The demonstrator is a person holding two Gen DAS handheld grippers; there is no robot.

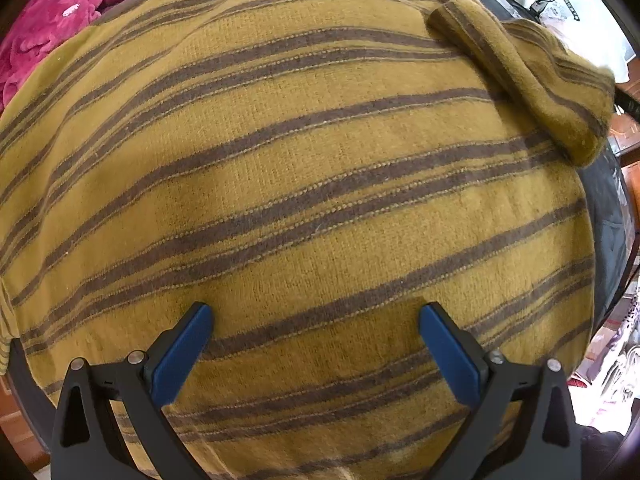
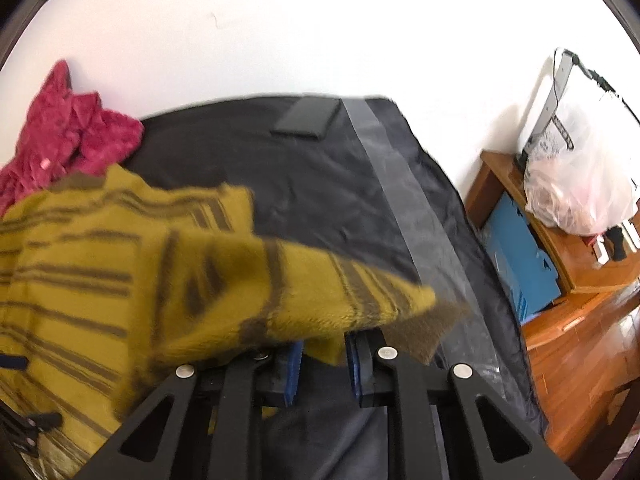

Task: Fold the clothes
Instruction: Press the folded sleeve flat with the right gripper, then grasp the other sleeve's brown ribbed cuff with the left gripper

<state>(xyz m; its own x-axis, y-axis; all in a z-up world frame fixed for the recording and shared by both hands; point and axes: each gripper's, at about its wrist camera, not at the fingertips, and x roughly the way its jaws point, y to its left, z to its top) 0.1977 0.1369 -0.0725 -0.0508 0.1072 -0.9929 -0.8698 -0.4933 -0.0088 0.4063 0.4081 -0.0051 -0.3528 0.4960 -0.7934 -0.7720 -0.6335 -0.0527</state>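
A mustard sweater with brown stripes (image 1: 300,160) lies spread over a dark sheet and fills the left wrist view. My left gripper (image 1: 316,310) points straight down over its body, blue pads wide apart and open, with nothing between them. One sleeve (image 1: 520,76) is lifted at the sweater's upper right. In the right wrist view that sleeve (image 2: 300,292) hangs blurred across the fingers. My right gripper (image 2: 324,348) is shut on the sleeve's edge, with cloth pinched between the blue pads. The sweater's body (image 2: 72,280) lies to the left.
A crimson fleecy garment (image 2: 72,132) is bunched at the far left, also seen as the crimson garment (image 1: 60,12). The dark sheet (image 2: 320,184) carries a flat black object (image 2: 306,122) and a clear tape strip (image 2: 400,184). On the right stand wooden furniture (image 2: 560,248), a blue box (image 2: 520,264) and a plastic bag (image 2: 580,184).
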